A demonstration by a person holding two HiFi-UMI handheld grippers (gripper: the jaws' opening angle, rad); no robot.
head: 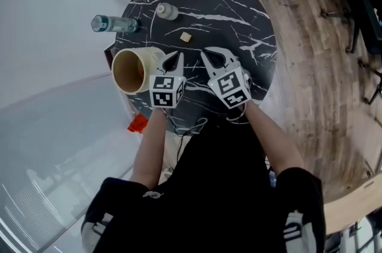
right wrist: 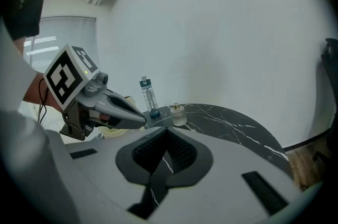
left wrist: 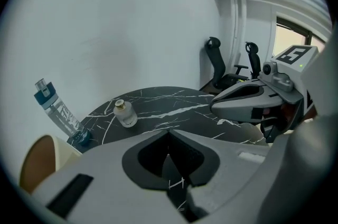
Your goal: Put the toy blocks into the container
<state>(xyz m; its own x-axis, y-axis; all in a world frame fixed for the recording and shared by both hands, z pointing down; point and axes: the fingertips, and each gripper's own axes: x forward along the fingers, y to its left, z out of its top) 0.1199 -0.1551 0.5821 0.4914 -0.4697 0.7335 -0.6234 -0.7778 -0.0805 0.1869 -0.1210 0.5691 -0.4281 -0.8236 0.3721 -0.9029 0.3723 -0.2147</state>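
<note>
Left gripper and right gripper were shut, empty (side by side). Toy block lay farther off; jaws needed opening before straddling it squarely.

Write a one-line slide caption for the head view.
Left gripper and right gripper, both shut, hang over a black marble table, toy block just ahead, container at their left.
</note>
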